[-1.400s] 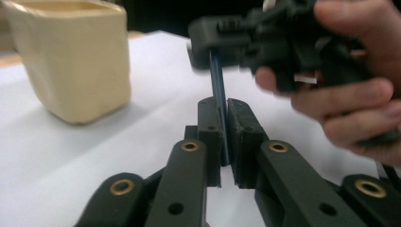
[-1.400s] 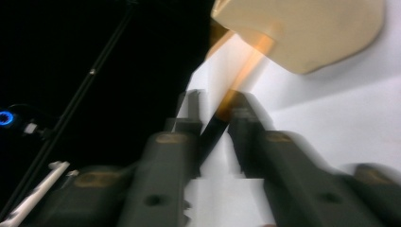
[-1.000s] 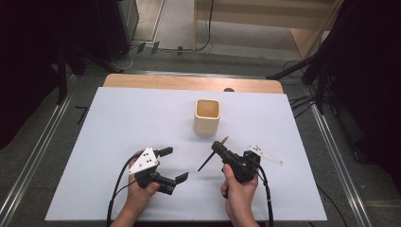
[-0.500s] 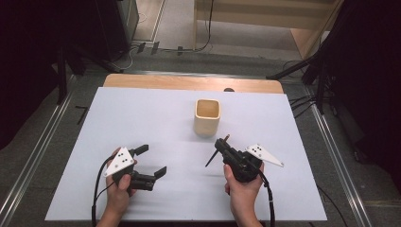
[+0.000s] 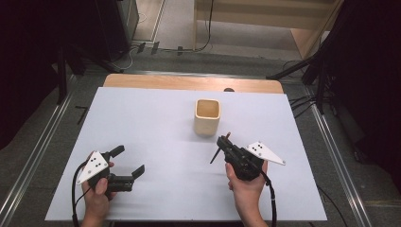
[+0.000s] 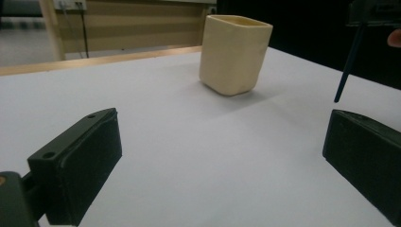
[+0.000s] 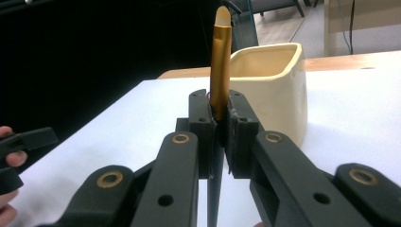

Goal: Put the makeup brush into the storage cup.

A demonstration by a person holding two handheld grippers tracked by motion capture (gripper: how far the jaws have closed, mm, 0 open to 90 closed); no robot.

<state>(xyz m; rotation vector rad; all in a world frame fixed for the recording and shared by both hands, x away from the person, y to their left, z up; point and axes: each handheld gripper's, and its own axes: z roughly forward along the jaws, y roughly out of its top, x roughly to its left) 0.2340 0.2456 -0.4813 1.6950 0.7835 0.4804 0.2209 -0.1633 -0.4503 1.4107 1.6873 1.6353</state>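
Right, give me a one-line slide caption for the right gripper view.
Right hand-held gripper clamped shut on a slim gold-and-dark brush, with the cream square cup standing just behind on the white table.

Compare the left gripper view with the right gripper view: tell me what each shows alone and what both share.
Left gripper view alone: open left tongs, nothing between them. Right gripper view alone: right tongs shut on a slim brush, its gold ferrule and pale tip rising above the jaws. Both share: the cream square cup on the white table.

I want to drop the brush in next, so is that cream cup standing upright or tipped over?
Upright. The cream cup stands on its base on the white table, mouth facing up.
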